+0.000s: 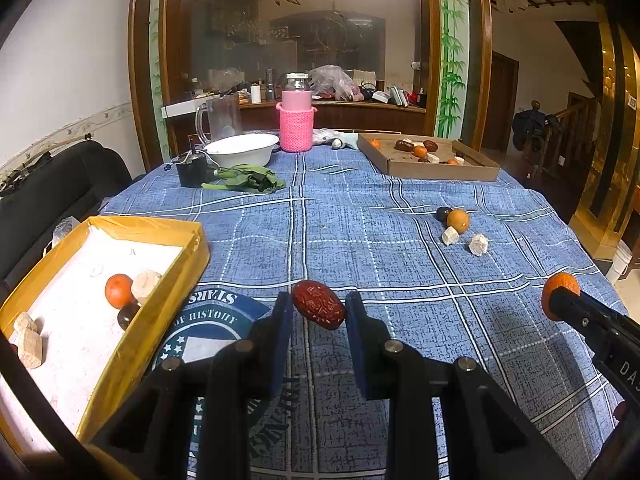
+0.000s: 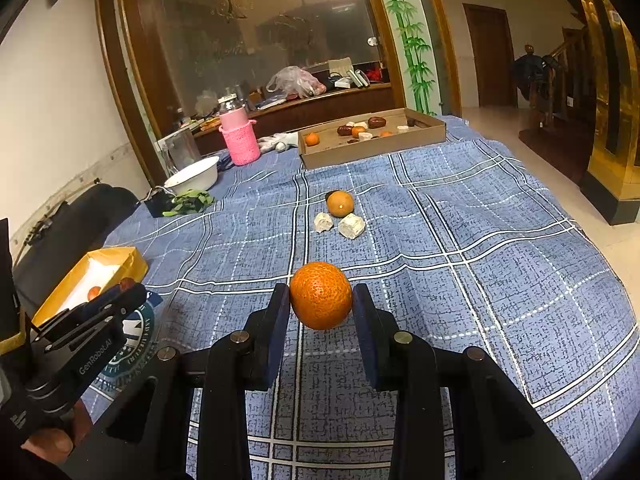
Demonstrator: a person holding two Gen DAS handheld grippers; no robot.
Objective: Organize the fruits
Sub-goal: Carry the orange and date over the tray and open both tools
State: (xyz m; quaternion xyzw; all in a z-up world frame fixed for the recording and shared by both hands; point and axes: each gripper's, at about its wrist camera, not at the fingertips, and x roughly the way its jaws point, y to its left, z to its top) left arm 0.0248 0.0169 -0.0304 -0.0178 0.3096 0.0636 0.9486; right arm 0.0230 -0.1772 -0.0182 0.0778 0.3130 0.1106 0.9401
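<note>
Reading "GenRobot.AI" on its side, the left tongs (image 1: 319, 307) pinch a red date (image 1: 318, 304), the right tongs (image 2: 321, 297) clamp an orange (image 2: 321, 295), and the desk (image 1: 400, 264) cloth's "STARS" emblem is half hidden.

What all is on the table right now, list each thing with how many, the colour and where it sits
red date: one, dark red, in left gripper
held orange: one, orange, in right gripper
loose fruit pile: one orange, one dark fruit, two white chunks, mid-table
yellow box: one, near left, holding an orange, dark fruit, pale chunks
cardboard tray: one, brown, far right, mixed fruit
white bowl: one, far left
pink bottle: one, far centre
green leaves: bunch, beside bowl
left gripper: black, shut
right gripper: black, shut
</note>
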